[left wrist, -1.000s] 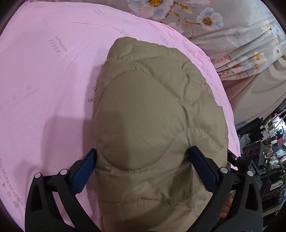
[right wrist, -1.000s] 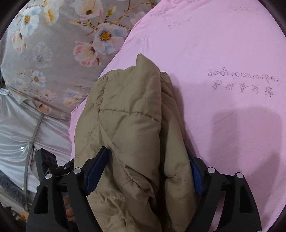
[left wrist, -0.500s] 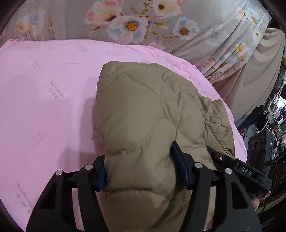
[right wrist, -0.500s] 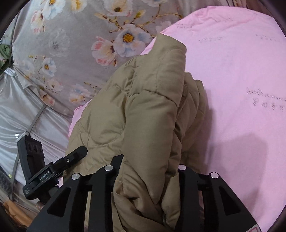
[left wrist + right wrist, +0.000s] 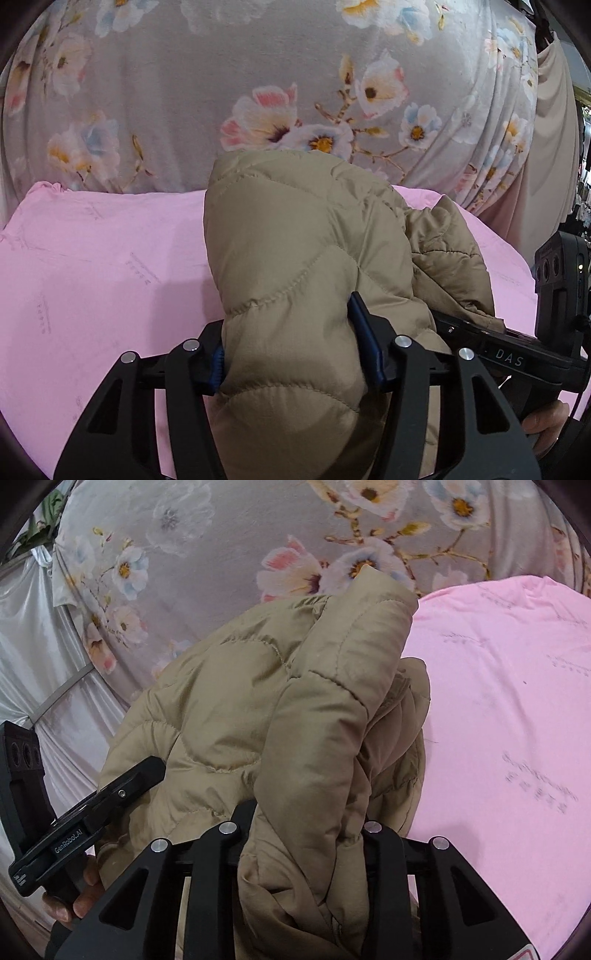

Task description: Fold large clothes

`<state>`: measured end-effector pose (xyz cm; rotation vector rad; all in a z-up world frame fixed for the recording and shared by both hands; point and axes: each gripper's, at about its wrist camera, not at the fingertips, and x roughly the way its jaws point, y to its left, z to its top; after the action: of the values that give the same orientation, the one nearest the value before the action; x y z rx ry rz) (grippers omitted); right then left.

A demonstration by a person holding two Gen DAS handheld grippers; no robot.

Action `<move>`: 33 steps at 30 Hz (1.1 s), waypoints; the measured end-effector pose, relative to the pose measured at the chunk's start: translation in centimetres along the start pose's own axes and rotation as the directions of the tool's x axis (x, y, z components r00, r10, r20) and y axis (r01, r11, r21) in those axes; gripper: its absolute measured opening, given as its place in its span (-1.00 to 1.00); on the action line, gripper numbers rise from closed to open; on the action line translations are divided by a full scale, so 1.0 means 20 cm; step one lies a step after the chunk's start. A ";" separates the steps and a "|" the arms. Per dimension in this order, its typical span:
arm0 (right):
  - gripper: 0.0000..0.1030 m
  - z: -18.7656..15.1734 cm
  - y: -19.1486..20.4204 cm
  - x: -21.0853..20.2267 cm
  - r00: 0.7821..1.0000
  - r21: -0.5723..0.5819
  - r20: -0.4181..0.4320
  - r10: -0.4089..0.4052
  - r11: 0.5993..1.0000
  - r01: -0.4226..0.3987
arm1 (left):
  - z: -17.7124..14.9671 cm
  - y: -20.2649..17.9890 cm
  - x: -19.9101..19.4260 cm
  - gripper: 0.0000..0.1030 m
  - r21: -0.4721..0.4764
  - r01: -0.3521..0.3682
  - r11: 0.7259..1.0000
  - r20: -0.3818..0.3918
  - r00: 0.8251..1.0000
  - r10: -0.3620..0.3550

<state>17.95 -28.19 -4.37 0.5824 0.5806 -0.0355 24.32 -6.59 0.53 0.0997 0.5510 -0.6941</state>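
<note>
A tan quilted jacket (image 5: 295, 240) is bunched and lifted over the pink sheet (image 5: 92, 277). My left gripper (image 5: 290, 350) squeezes a thick puffy fold of it, the blue pads (image 5: 364, 339) pressing in as the jaws are closing. In the right wrist view the jacket (image 5: 258, 701) fills the middle, and my right gripper (image 5: 306, 819) is shut on another bunched fold. Each view shows the other tool close beside it: the right one (image 5: 517, 354) and the left one (image 5: 92, 812), each in a hand (image 5: 74, 901).
A grey floral cloth (image 5: 221, 74) hangs behind the bed. The pink sheet (image 5: 498, 701) spreads out to the right. A silver curtain (image 5: 29, 627) hangs at the left and a beige drape (image 5: 546, 147) at the right.
Both grippers closed on folds of the jacket and lifted it off the sheet, tilting up toward the floral cloth. The two tools came close together.
</note>
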 end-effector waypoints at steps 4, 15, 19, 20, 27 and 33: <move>-0.40 0.05 0.04 0.28 0.999 -0.016 -0.024 -0.025 1.000 0.025 | 0.02 0.27 0.16 0.07 -0.055 -0.029 0.998 -0.015 1.000 0.028; 0.29 -0.06 0.10 0.15 0.964 -0.075 0.058 -0.260 0.962 0.264 | -0.12 0.35 0.14 0.64 0.012 -0.337 0.941 -0.083 0.938 0.337; -0.01 -0.15 0.23 -0.02 0.946 -0.140 0.124 -0.300 0.938 0.316 | -0.11 0.24 0.01 0.65 0.038 -0.451 0.892 -0.143 0.881 0.451; -0.42 -0.16 0.27 -0.02 0.946 -0.161 0.105 -0.308 0.933 0.322 | -0.12 0.23 -0.01 0.65 0.011 -0.442 0.897 -0.167 0.883 0.438; -0.86 -0.23 0.25 0.10 0.939 -0.171 -0.035 -0.343 0.928 0.332 | -0.23 0.19 0.03 0.64 -0.114 -0.473 0.874 -0.316 0.851 0.419; -0.85 -0.33 0.20 0.17 0.930 -0.164 -0.092 -0.357 0.926 0.339 | -0.31 0.18 0.07 0.64 -0.134 -0.499 0.856 -0.362 0.829 0.427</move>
<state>18.23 -20.91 -8.50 0.3342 0.7935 -0.2944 24.75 -3.03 -5.80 0.1322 0.8792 -0.1263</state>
